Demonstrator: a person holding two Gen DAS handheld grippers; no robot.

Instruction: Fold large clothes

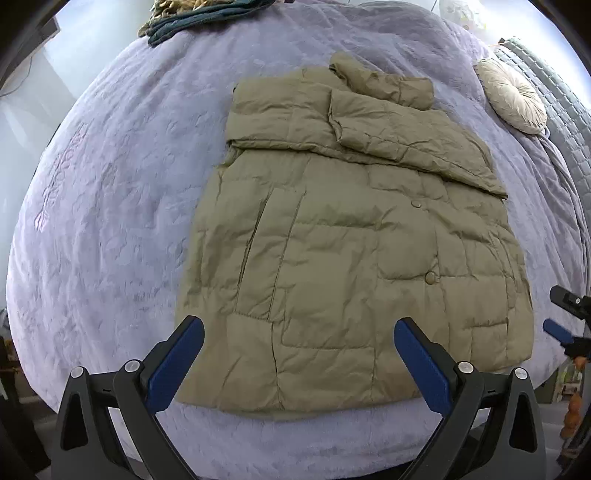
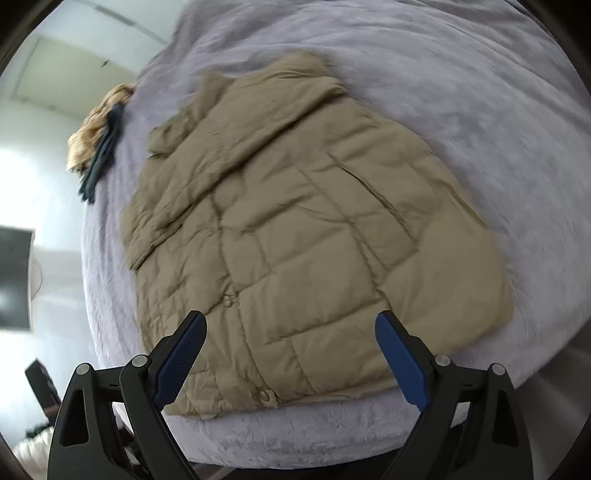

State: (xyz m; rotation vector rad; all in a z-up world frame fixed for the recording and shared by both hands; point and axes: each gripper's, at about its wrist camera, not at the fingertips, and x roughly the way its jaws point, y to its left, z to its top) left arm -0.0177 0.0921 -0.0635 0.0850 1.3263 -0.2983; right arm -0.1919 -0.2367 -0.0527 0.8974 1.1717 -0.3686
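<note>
A tan quilted puffer jacket [image 1: 351,236] lies flat on a lavender bedspread [image 1: 122,177], front up, sleeves folded across the chest, hem toward me. My left gripper [image 1: 299,363] is open and empty, hovering above the hem's left part. My right gripper [image 2: 291,354] is open and empty above the hem's other side; the jacket [image 2: 295,229] fills that view, which is blurred. The right gripper's blue fingers [image 1: 557,332] show at the right edge of the left wrist view.
A dark teal and tan fringed garment [image 1: 192,18] lies at the bed's far edge, also in the right wrist view [image 2: 99,147]. A round cream cushion [image 1: 511,96] sits at the far right beside a grey quilted headboard [image 1: 561,103]. The bed's near edge [image 2: 314,439] is just below both grippers.
</note>
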